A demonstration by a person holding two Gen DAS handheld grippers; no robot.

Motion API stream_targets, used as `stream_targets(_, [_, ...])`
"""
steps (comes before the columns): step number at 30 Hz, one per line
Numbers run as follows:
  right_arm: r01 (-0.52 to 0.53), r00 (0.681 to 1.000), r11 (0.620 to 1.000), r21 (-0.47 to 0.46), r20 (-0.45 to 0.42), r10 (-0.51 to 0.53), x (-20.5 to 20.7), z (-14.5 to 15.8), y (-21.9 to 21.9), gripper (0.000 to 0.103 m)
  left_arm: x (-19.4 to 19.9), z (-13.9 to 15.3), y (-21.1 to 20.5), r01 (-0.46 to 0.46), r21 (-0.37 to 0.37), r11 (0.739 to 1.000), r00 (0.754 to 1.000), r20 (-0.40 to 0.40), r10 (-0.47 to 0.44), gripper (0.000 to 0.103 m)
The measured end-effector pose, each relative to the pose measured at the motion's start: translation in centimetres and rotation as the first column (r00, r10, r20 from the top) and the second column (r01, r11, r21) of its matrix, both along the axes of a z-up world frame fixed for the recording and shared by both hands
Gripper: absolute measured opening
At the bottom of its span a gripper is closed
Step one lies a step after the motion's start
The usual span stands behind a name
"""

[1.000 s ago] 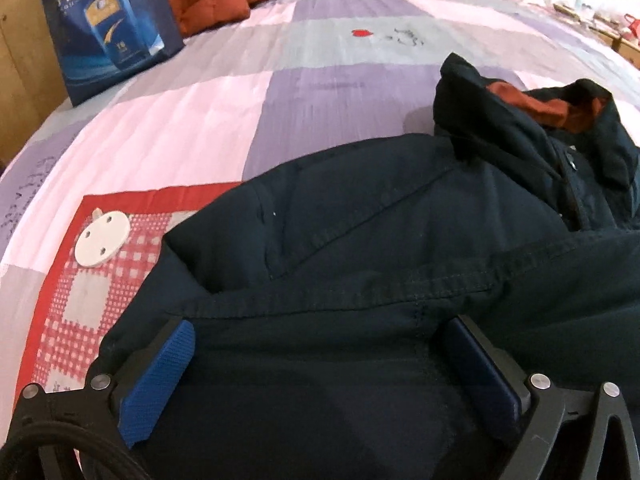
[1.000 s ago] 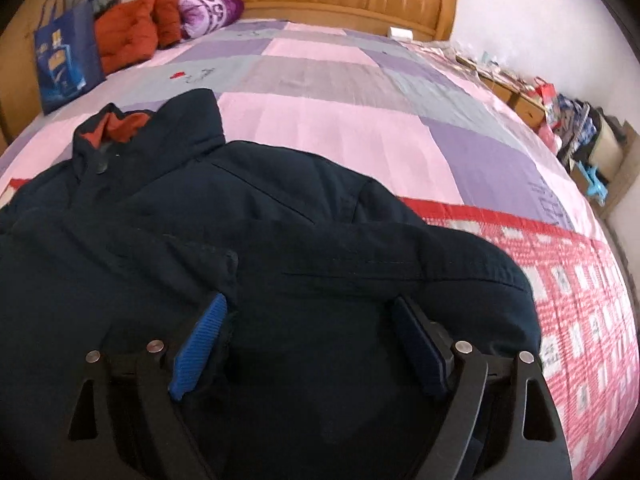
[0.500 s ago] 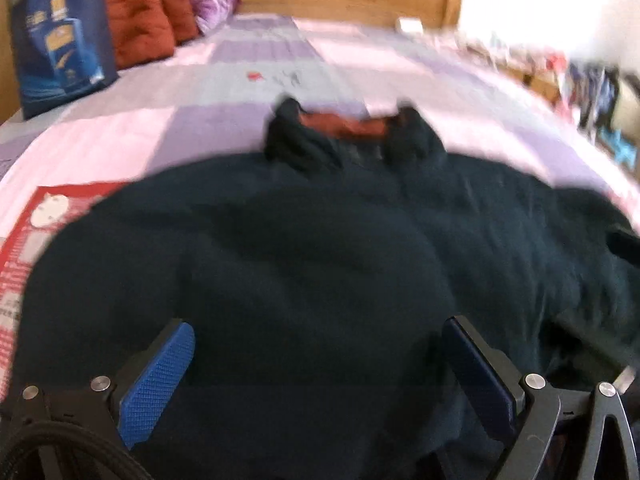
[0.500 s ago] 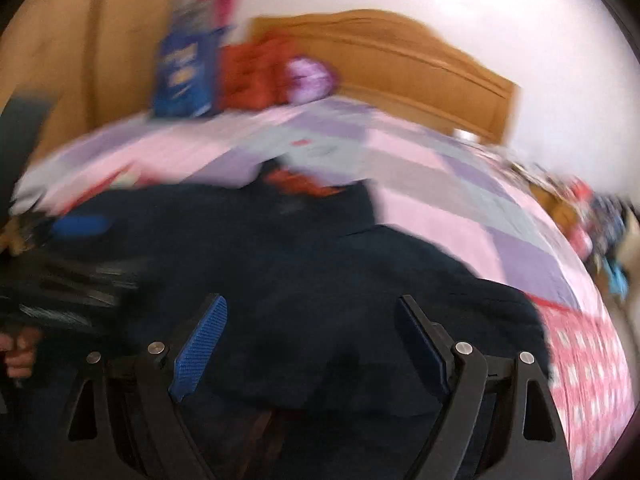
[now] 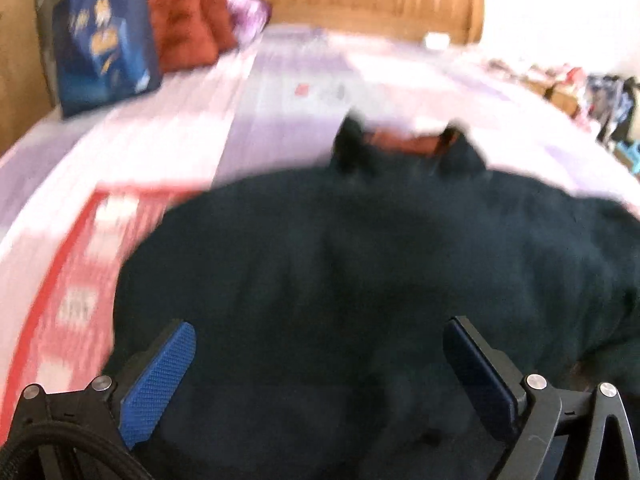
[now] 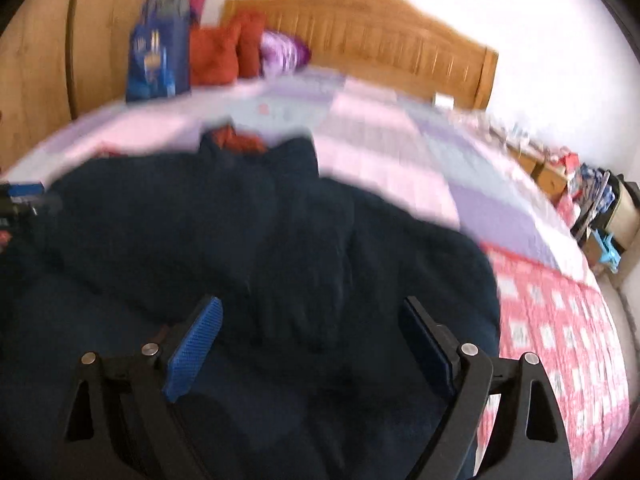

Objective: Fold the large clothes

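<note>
Guessing about halfway: dark navy padded jacket (image 5: 360, 280) lies bundled on patchwork quilt bed (image 5: 160, 148), final folds left. Left gripper (image 5: 320, 368) fingers wide, empty; right gripper (image 6: 312, 344) fingers opening, gripping nothing.

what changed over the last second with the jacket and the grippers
Both grippers have pulled back and up from the dark jacket, so each view now takes in its whole width. The right gripper has its jaws opening, nothing pinched; the left gripper stays wide open. The jacket lies as before, collar toward the headboard.
</note>
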State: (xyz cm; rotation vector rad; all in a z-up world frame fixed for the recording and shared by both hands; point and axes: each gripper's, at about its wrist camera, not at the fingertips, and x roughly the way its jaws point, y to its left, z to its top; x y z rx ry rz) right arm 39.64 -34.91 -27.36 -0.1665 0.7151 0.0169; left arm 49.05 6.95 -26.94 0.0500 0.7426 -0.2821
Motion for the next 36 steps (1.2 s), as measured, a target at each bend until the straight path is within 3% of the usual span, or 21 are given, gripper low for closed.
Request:
stream_targets(2, [0.021, 0.999, 1.000, 0.005, 0.032, -0.022, 2.6, 1.2, 0.5, 0.091, 2.6, 0.6, -1.3, -0.002, 0.026, 1.000, 1.000, -0.004, 0.002, 0.102])
stream_targets(5, [-0.013, 1.000, 1.000, 0.017, 0.015, 0.012, 8.4, 1.3, 3.3, 0.091, 8.5, -0.5, -2.3, -0.063, 0.031, 0.998, 0.995, -0.077, 0.065, 0.102])
stream_targets(7, [-0.048, 0.998, 0.999, -0.013, -0.032, 0.048, 11.5, 0.5, 5.8, 0.091, 12.6, -2.3, -2.6, -0.109, 0.088, 0.990, 0.980, -0.155, 0.122, 0.102])
stream_targets(9, [-0.087, 0.986, 0.994, -0.058, -0.149, 0.078, 15.3, -1.7, 7.1, 0.091, 14.9, -4.6, -1.7, -0.167, 0.125, 0.978, 0.958, -0.213, 0.191, 0.102])
stream_targets(11, [-0.054, 0.975, 0.990, -0.131, -0.220, 0.024, 17.3, -4.0, 5.7, 0.091, 15.2, -6.6, -0.1, -0.183, 0.143, 0.973, 0.942, -0.257, 0.215, 0.103])
stream_targets(13, [0.073, 0.958, 0.996, -0.044, -0.276, -0.082, 18.1, -5.4, 0.2, 0.092, 14.7, -7.1, 0.5, -0.161, 0.114, 0.980, 0.952, -0.243, 0.185, 0.103])
stream_targets(14, [0.110, 0.951, 0.993, 0.049, -0.296, -0.091, 17.7, -5.7, -2.4, 0.093, 14.4, -7.2, 0.2, -0.146, 0.137, 0.980, 0.959, -0.225, 0.174, 0.103])
stream_targets(16, [0.171, 0.949, 0.984, 0.047, -0.278, -0.152, 16.5, -6.2, -6.2, 0.093, 14.0, -7.7, -0.5, -0.126, 0.176, 0.976, 0.968, -0.195, 0.160, 0.103])
stream_targets(21, [0.177, 0.965, 0.983, -0.044, -0.187, -0.183, 15.2, -5.1, -5.2, 0.093, 13.4, -7.2, -0.6, -0.142, 0.183, 0.973, 0.968, -0.179, 0.175, 0.103])
stream_targets(25, [0.202, 0.979, 0.979, 0.013, -0.039, -0.201, 8.7, -1.3, -5.9, 0.093, 10.1, -4.5, 0.5, -0.118, 0.128, 0.985, 0.982, -0.131, 0.135, 0.102])
stream_targets(27, [0.270, 0.957, 0.960, -0.074, -0.093, -0.276, 5.8, -2.9, -8.4, 0.093, 7.1, -3.7, 2.1, -0.104, 0.119, 0.987, 0.989, -0.094, 0.116, 0.102])
stream_targets(28, [0.306, 0.937, 0.949, -0.077, -0.154, -0.314, 4.8, -4.0, -10.2, 0.093, 5.7, -3.8, 3.1, -0.108, 0.138, 0.985, 0.990, -0.080, 0.120, 0.103])
stream_targets(29, [0.349, 0.918, 0.937, -0.012, -0.198, -0.344, 3.0, -4.8, -12.6, 0.093, 4.5, -4.0, 4.0, -0.112, 0.149, 0.983, 0.989, -0.077, 0.124, 0.103])
stream_targets(30, [0.405, 0.902, 0.913, 0.051, -0.189, -0.389, 1.0, -4.6, -14.5, 0.093, 3.1, -4.5, 5.6, -0.141, 0.162, 0.977, 0.983, -0.092, 0.157, 0.102])
stream_targets(32, [0.493, 0.866, 0.869, 0.035, -0.119, -0.486, -2.9, -2.8, -15.5, 0.093, 0.8, -5.0, 7.8, -0.206, 0.160, 0.965, 0.965, -0.130, 0.227, 0.102])
stream_targets(34, [0.477, 0.877, 0.878, 0.030, -0.083, -0.473, -5.4, -1.8, -13.9, 0.093, -2.1, -5.0, 8.6, -0.214, 0.117, 0.970, 0.958, -0.167, 0.231, 0.102])
stream_targets(36, [0.369, 0.926, 0.929, 0.012, -0.093, -0.367, -7.0, -1.6, -9.5, 0.093, -5.5, -4.9, 7.1, -0.163, 0.109, 0.981, 0.964, -0.196, 0.182, 0.102])
